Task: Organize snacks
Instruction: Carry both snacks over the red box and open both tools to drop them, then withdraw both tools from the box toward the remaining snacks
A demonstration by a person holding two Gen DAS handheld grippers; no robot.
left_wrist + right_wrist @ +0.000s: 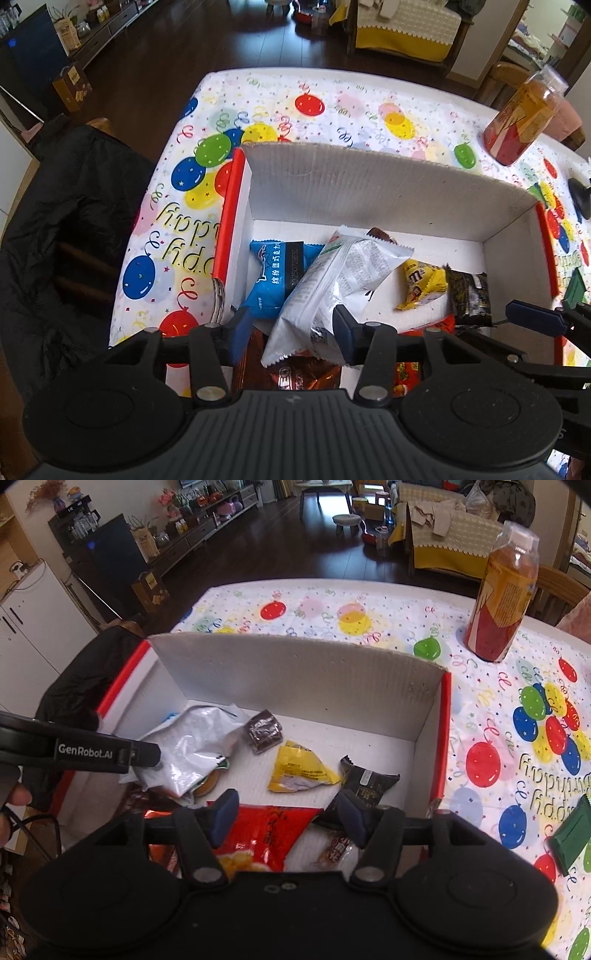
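Note:
A cardboard box (388,184) with red edges stands on the balloon tablecloth and holds several snacks. My left gripper (291,325) is open over the box's near left part, its fingers either side of a silver-white packet (343,273) that lies on a blue packet (273,277). A yellow M&M's bag (421,282) and a black packet (471,295) lie to the right. My right gripper (286,814) is open and empty above a red snack bag (266,834). The silver packet (192,749), yellow bag (299,770), black packet (365,779) and a small brown packet (263,731) show in the right wrist view.
A tall orange drink bottle (502,587) stands on the table behind the box's right corner. A green packet (572,834) lies on the cloth right of the box. A chair with a black jacket (62,236) stands left of the table.

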